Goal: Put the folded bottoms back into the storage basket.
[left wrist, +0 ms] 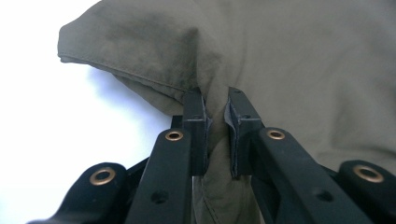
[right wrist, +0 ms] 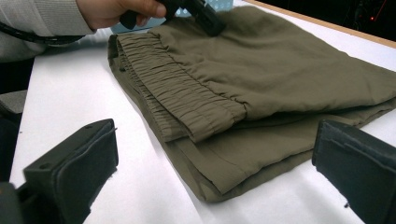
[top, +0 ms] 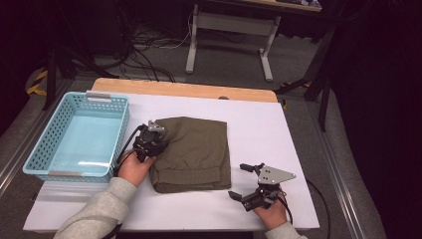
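Observation:
A folded olive-green garment (top: 196, 152) with an elastic waistband lies on the white table top (top: 259, 129). My left gripper (top: 151, 144) sits at the garment's left edge, and its pads pinch a fold of the green cloth (left wrist: 215, 126). The same left gripper (right wrist: 201, 16) and the hand holding it appear at the far edge of the garment (right wrist: 261, 79) in the right gripper view. My right gripper (top: 239, 181) rests near the table's front edge, just right of the garment's near corner. Its jaws stand wide apart with nothing between them.
A light blue plastic basket (top: 79, 137) stands at the table's left side, close beside the left hand. The table's wooden far edge (top: 184, 89) borders the white surface. Beyond it are a desk frame (top: 229, 30) and cables on the floor.

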Available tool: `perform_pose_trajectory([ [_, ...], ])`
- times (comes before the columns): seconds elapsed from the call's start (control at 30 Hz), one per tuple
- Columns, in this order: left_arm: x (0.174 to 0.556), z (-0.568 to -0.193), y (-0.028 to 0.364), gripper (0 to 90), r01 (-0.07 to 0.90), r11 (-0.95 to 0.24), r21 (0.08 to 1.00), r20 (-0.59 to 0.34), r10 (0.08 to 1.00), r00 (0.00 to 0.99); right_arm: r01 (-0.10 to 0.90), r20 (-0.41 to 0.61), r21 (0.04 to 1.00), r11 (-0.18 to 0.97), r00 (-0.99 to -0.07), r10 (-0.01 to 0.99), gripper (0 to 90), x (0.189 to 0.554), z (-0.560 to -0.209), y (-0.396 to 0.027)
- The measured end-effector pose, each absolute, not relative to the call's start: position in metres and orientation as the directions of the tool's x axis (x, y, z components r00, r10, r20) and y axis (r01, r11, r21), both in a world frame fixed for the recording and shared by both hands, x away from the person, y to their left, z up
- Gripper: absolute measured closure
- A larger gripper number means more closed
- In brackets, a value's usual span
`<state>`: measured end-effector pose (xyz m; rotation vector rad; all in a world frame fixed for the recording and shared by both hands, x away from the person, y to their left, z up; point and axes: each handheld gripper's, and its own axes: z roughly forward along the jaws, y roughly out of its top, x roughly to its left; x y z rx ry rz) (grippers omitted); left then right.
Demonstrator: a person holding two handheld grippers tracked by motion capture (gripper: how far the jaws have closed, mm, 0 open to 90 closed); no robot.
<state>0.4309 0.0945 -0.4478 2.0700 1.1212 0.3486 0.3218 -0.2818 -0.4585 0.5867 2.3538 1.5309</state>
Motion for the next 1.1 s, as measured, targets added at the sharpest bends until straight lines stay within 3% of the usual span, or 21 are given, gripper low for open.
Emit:
perform_pose_trajectory([
  [0.53, 0.416, -0.408, 0.098, 81.2, 0.504, -0.215, 0.836, -0.192, 0.747, 0.637, 0.183, -0.009, 0.916, 0.358, -0.880, 0.474, 0.9, 0.321, -0.458, -0.282],
  [1.1, 0.405, -0.372, 0.104, 81.6, 0.449, -0.132, 0.884, -0.241, 0.695, 0.678, 0.183, -0.008, 0.917, 0.355, -0.880, 0.476, 0.9, 0.322, -0.458, -0.282],
])
